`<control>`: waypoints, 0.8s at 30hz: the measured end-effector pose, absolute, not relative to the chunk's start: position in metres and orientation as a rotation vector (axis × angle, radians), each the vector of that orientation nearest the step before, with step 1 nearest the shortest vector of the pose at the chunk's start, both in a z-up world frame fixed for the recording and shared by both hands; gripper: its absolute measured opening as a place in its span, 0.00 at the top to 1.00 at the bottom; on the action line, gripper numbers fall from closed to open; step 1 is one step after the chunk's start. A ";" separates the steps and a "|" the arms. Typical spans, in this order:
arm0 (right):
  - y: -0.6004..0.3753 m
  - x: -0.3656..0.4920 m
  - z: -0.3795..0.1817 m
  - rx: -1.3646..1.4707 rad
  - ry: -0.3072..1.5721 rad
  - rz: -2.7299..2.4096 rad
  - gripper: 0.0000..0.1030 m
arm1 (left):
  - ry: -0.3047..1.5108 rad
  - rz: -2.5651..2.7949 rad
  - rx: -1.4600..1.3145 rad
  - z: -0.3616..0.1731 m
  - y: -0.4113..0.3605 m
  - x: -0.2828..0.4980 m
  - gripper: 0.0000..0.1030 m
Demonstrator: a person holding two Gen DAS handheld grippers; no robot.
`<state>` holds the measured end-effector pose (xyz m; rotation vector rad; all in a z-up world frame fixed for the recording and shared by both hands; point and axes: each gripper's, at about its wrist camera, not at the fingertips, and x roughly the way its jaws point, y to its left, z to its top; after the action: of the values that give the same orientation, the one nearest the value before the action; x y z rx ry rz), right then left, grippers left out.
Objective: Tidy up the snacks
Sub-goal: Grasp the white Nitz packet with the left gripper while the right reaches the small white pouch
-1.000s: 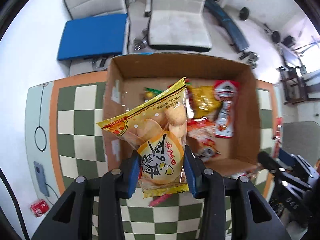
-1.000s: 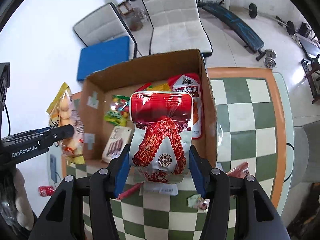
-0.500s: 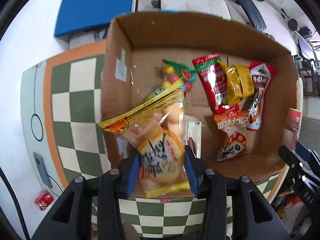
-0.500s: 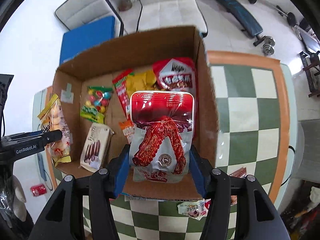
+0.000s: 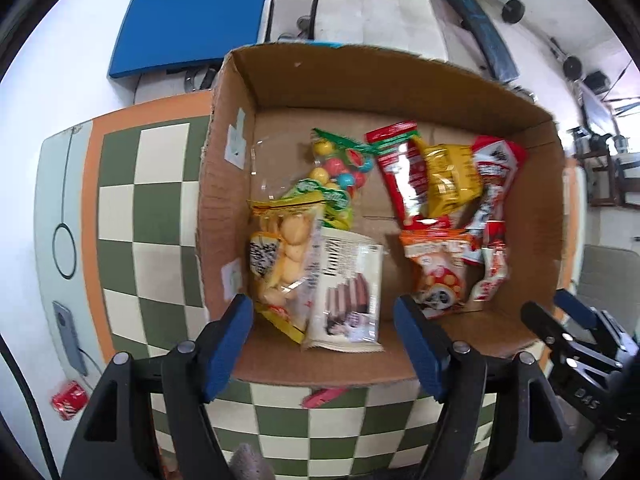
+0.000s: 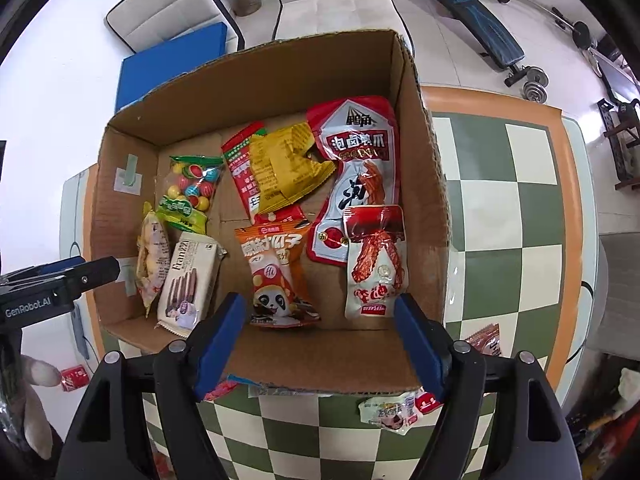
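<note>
Now both your grippers, left gripper (image 5: 324, 336) and right gripper (image 6: 320, 334), have just opened wide, empty; biscuit bag (image 5: 280, 256) and red packet (image 6: 374, 260) lie inside the box (image 6: 280, 68). Lift straight, or the near wall snags and tips it.

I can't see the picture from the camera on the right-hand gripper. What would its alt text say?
An open brown cardboard box sits on a green-and-cream checkered table, holding a handful of bright snack packets, including a red-and-white meat-strip packet by its right wall. The blue-padded right gripper hovers open and empty over the box's near edge, and the left gripper shows at the left.
</note>
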<state>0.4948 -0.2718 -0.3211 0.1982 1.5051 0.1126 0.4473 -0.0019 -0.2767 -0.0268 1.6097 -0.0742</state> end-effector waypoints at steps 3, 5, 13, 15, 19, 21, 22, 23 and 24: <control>-0.272 0.487 -0.310 0.209 1.468 0.113 0.21 | 1.535 -0.082 -0.012 -0.260 -0.007 0.435 0.31; -0.273 0.480 -0.300 0.234 1.430 0.127 0.20 | 1.467 -0.086 0.026 -0.247 -0.014 0.423 0.31; -0.293 0.423 -0.263 0.300 1.253 0.156 0.12 | 1.263 -0.147 0.049 -0.213 -0.037 0.357 0.30; -0.309 0.401 -0.263 0.342 1.237 0.122 0.12 | 1.251 -0.134 0.044 -0.215 -0.042 0.340 0.30; -0.349 0.358 -0.289 0.442 1.285 0.003 0.12 | 1.283 -0.088 0.061 -0.240 -0.055 0.306 0.30; -0.367 0.339 -0.319 0.504 1.345 -0.062 0.12 | 1.340 -0.086 0.059 -0.262 -0.059 0.297 0.30; -0.374 0.332 -0.335 0.542 1.379 -0.087 0.12 | 1.367 -0.085 0.059 -0.273 -0.061 0.295 0.30; -0.381 0.325 -0.355 0.593 1.418 -0.113 0.12 | 1.398 -0.082 0.059 -0.285 -0.064 0.292 0.30; -0.387 0.319 -0.374 0.643 1.448 -0.138 0.12 | 1.417 -0.084 0.059 -0.293 -0.065 0.289 0.30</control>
<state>0.3186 -0.3872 -0.3741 0.6433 1.4478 -0.1381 0.2888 -0.0655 -0.2926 0.0593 1.4167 -0.0844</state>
